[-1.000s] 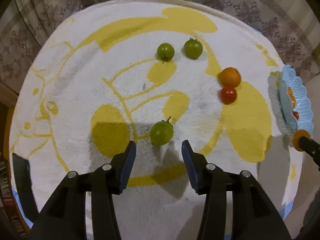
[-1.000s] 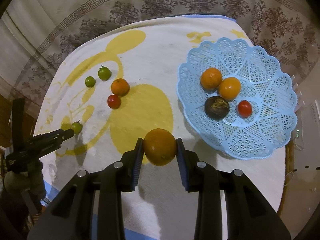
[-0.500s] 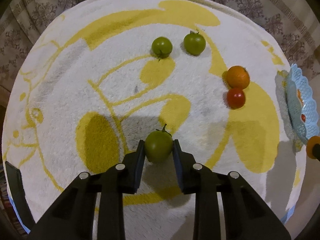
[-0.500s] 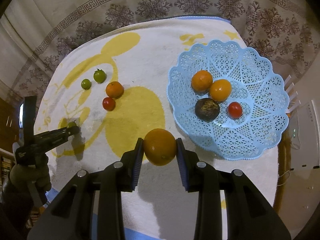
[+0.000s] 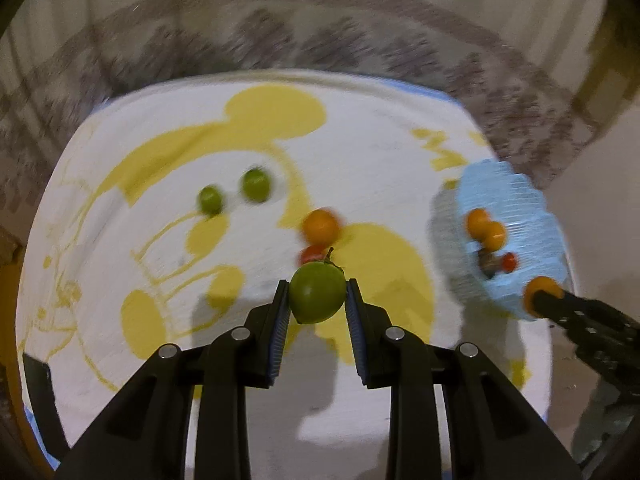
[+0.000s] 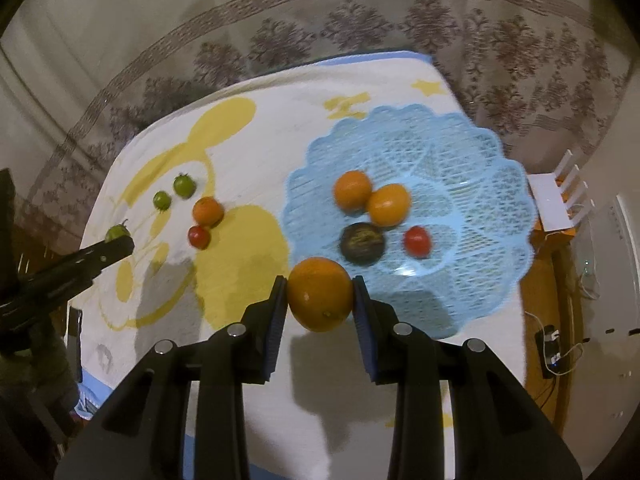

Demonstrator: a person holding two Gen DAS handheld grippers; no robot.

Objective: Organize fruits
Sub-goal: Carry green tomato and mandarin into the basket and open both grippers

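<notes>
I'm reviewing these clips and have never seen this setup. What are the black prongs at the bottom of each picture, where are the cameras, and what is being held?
There is no robot arm: a person holds a two-finger gripper in each hand, and each gripper has a fisheye camera that looks forward along its fingers. Those fingers are the black prongs.

In the left wrist view, the left gripper is shut on a green tomato.

In the right wrist view, the right gripper is shut on an orange, just short of the blue basket, which holds four fruits.

On the white and yellow towel lie two small green tomatoes, a small orange and a red tomato.
</notes>
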